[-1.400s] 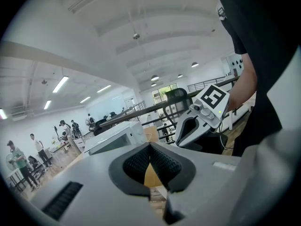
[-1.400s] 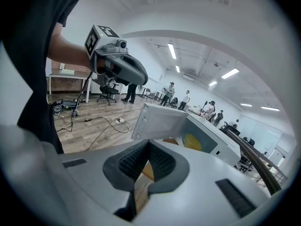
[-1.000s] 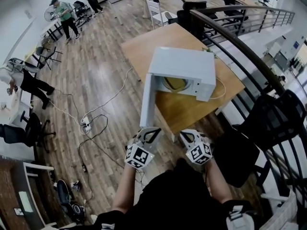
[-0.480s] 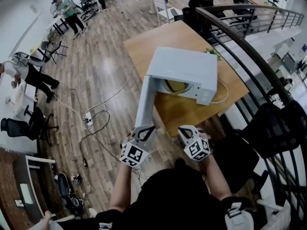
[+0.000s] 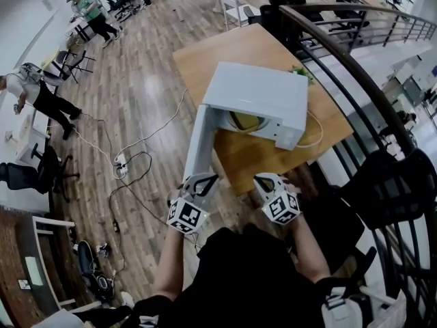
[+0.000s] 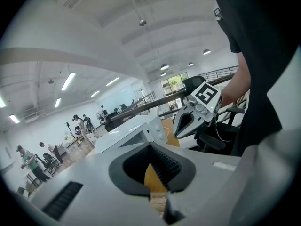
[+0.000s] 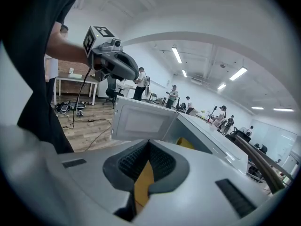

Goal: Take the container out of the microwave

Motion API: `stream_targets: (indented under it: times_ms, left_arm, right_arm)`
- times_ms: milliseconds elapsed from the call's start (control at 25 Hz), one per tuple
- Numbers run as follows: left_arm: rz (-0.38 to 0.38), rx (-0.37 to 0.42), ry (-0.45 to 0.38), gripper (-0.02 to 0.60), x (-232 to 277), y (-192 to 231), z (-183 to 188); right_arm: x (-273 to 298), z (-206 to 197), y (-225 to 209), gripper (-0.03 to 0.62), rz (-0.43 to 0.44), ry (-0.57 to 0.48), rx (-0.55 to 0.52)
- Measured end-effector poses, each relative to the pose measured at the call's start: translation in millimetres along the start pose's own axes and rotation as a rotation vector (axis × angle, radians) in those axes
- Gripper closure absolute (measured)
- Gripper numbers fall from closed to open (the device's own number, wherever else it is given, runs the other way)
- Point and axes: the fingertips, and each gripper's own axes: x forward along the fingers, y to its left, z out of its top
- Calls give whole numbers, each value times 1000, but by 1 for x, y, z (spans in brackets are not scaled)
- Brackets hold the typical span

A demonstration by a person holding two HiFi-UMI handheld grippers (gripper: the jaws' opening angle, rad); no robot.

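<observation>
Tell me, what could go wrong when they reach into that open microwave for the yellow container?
1. The open microwave door stands just ahead of the left gripper, so a forward reach might knock it.
2. The yellow container sits deep under the top of the microwave, so a gripper could scrape the opening.
3. The left gripper and the right gripper are shut and empty. Unless one opens first, it would likely just push the container back.

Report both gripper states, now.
Left gripper: closed, fingers meeting at the tips, holding nothing.
Right gripper: closed, fingers meeting at the tips, holding nothing.
</observation>
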Motion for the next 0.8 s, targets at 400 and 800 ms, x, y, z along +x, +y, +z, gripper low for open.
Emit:
stream_targets:
  times_ms: [400, 800]
  left_arm:
    - [-25, -2, -29, 578, 21, 33, -3]
    - [-78, 11, -88, 579, 54, 100, -13]
  right_arm:
    - [23, 5, -23, 594, -2, 33, -8]
    - [68, 12, -69, 594, -97, 66, 47]
